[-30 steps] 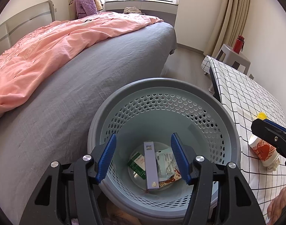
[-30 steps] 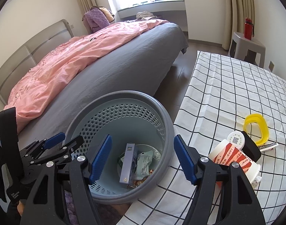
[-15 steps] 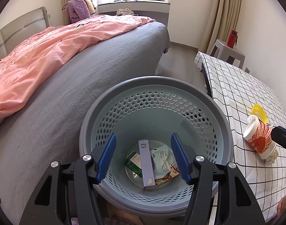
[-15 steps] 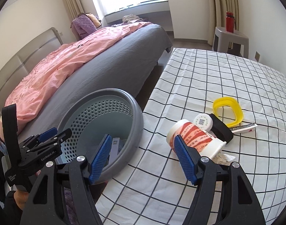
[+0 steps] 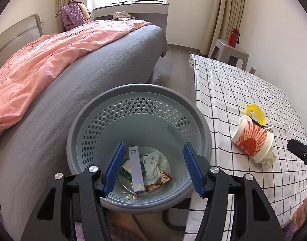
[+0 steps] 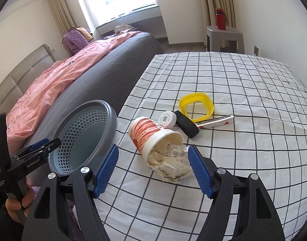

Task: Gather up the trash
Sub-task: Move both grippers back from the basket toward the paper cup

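wrappers (image 5: 153, 165) in bin (image 5: 137, 92), left view only

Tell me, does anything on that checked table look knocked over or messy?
Yes. The paper cup lies tipped on its side on the table, with crumpled paper spilling out of its mouth. Behind it a yellow ring, a white cap, a black block and a tube lie scattered.
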A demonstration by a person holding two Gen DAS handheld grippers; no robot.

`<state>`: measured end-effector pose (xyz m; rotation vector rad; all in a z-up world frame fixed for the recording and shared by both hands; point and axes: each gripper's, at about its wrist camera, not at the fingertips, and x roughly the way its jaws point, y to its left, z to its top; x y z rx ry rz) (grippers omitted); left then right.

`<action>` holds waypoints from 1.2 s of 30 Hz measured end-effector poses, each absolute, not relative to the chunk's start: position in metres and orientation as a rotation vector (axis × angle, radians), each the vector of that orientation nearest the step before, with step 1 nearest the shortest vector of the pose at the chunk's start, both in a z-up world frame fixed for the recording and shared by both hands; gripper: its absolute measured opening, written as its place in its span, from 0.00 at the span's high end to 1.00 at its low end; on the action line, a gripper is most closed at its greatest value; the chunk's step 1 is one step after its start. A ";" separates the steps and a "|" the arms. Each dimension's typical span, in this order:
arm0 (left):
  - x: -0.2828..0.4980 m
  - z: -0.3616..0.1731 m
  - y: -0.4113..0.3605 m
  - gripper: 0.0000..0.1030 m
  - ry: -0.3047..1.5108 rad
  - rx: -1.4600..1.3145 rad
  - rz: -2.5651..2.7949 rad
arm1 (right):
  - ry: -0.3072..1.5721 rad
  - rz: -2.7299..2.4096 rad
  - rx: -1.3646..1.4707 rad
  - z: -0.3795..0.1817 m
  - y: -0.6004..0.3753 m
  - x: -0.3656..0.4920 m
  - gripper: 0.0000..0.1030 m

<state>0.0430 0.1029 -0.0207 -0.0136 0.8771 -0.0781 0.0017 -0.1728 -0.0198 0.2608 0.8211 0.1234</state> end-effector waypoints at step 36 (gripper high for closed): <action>0.038 -0.031 -0.013 0.41 0.938 0.051 -0.169 | 0.885 0.180 0.304 -0.052 -0.234 -0.003 0.31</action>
